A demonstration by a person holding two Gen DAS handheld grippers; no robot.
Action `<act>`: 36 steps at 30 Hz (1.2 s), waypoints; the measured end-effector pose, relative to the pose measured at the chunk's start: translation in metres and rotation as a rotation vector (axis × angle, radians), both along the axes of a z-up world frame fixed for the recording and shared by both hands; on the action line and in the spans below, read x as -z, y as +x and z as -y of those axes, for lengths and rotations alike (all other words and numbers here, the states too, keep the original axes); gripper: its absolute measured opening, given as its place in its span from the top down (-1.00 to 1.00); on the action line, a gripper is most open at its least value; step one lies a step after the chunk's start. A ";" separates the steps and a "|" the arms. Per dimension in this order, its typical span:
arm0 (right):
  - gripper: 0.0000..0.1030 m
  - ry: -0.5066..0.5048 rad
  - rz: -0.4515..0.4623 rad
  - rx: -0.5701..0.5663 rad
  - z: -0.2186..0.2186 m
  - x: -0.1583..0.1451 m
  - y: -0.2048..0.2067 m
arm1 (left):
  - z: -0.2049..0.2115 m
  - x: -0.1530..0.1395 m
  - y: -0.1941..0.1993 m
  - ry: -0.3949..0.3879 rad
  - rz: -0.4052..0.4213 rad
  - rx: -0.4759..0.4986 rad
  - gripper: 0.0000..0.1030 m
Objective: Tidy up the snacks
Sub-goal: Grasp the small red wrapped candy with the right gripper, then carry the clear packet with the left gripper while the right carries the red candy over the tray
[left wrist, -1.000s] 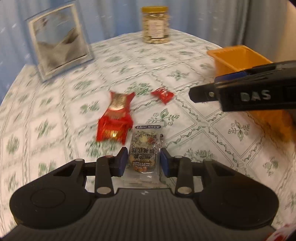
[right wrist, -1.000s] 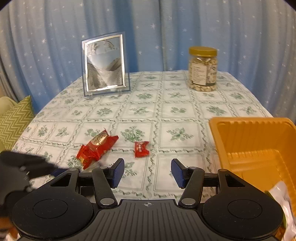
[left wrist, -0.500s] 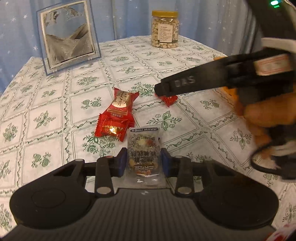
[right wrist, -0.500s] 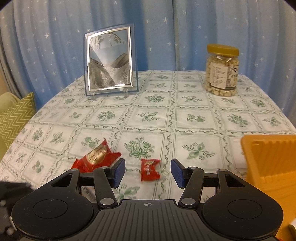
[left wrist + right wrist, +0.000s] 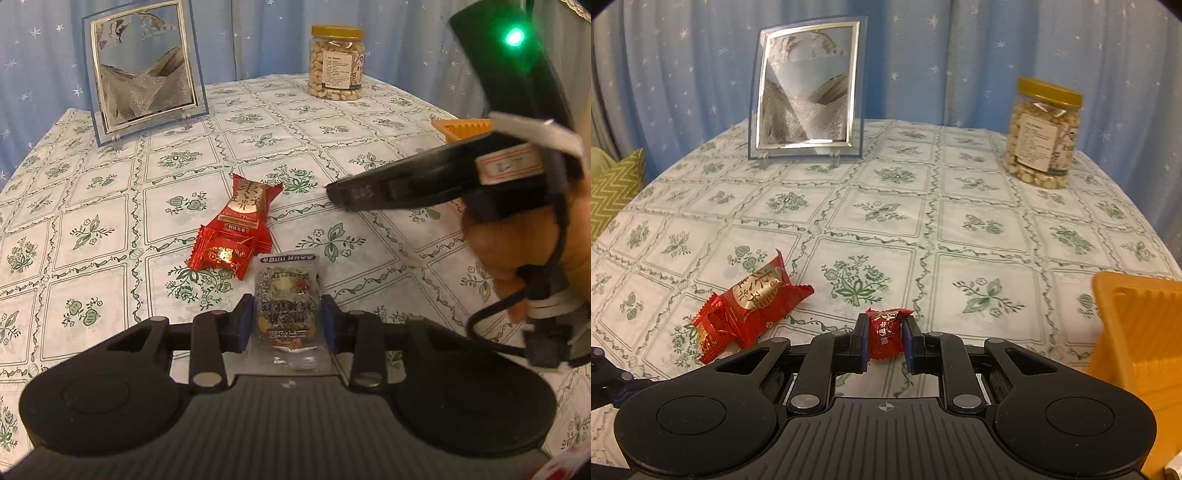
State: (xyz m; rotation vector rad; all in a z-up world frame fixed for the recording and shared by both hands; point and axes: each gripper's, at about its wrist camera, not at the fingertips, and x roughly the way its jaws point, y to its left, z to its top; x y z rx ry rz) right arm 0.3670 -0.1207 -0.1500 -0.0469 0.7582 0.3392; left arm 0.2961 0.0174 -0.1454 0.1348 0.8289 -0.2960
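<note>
My left gripper (image 5: 287,323) is shut on a clear nut snack packet (image 5: 286,302) and holds it over the table. A large red snack packet (image 5: 236,230) lies just ahead of it on the cloth. My right gripper (image 5: 885,338) is shut on a small red candy (image 5: 885,332) low at the tablecloth. The large red packet (image 5: 750,308) lies to its left. The orange bin (image 5: 1141,332) stands at the right edge. In the left wrist view the right gripper's body (image 5: 436,177) crosses from the right and hides the small candy.
A framed sand picture (image 5: 807,90) stands at the back left and a jar of nuts (image 5: 1043,134) at the back right. A corner of the orange bin (image 5: 463,127) shows behind the right gripper. A green cushion (image 5: 613,188) lies beyond the table's left edge.
My right gripper moved forward and left and closed on the small red candy. My left gripper kept the nut packet and lifted back a little.
</note>
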 end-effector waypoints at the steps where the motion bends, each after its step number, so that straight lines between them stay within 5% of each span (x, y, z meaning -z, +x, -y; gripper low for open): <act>1: 0.64 0.002 0.002 0.003 0.001 -0.003 -0.003 | 0.000 0.000 -0.001 0.003 0.000 -0.001 0.34; 19: 0.64 0.066 -0.005 0.082 0.042 -0.050 -0.104 | 0.017 -0.015 -0.040 0.068 -0.037 0.008 0.34; 36: 0.64 0.117 0.012 0.181 0.096 -0.086 -0.216 | 0.033 -0.085 -0.138 -0.067 0.014 -0.141 0.34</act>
